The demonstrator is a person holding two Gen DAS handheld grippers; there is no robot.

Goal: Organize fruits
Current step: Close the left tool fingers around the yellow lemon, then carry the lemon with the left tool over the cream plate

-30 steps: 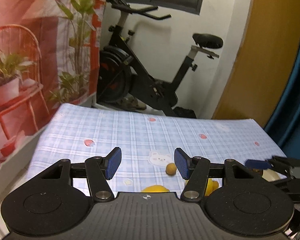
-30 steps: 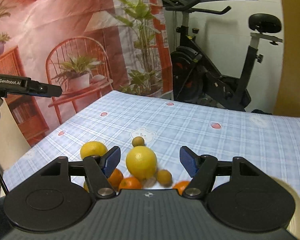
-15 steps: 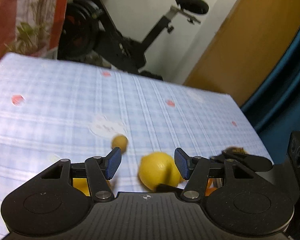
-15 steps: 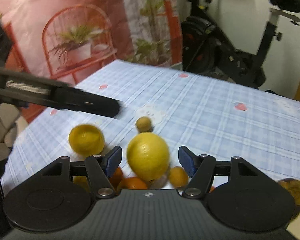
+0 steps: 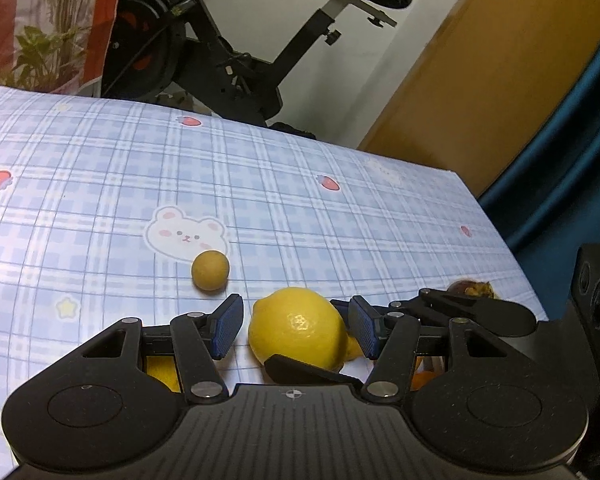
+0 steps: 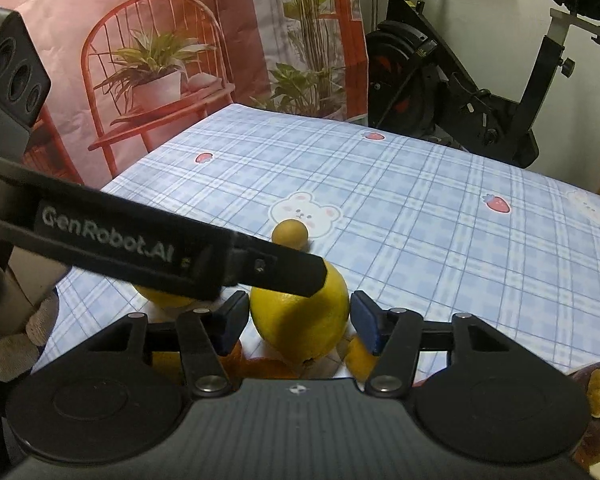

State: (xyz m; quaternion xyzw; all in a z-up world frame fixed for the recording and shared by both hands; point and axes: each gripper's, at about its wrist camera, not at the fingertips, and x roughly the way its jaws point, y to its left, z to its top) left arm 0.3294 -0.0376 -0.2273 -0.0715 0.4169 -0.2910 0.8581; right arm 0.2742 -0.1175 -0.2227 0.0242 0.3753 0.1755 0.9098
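Both grippers sit low over the tabletop point(image 5: 100, 152) w/ its blue check cloth. The left gripper point(image 5: 296, 330) has its jaws wide apart, and the big lemon point(image 5: 298, 328) sits between the blue pads point(image 5: 230, 326), not touching either. It holds nothing. The right gripper point(image 6: 298, 320) also has jaws wide apart around the same lemon point(image 6: 300, 324), gripping nothing. From the right cam, the left gripper's black finger point(image 6: 172, 252) crosses in front of the lemon. A small round yellow-brown fruit point(image 5: 210, 270) lies just past the lemon, next to a bear pic on the cloth. More oranges point(image 6: 268, 368) and a 2nd lemon point(image 6: 164, 300) sit close by. An exercise bike point(image 5: 220, 52) stands behind.
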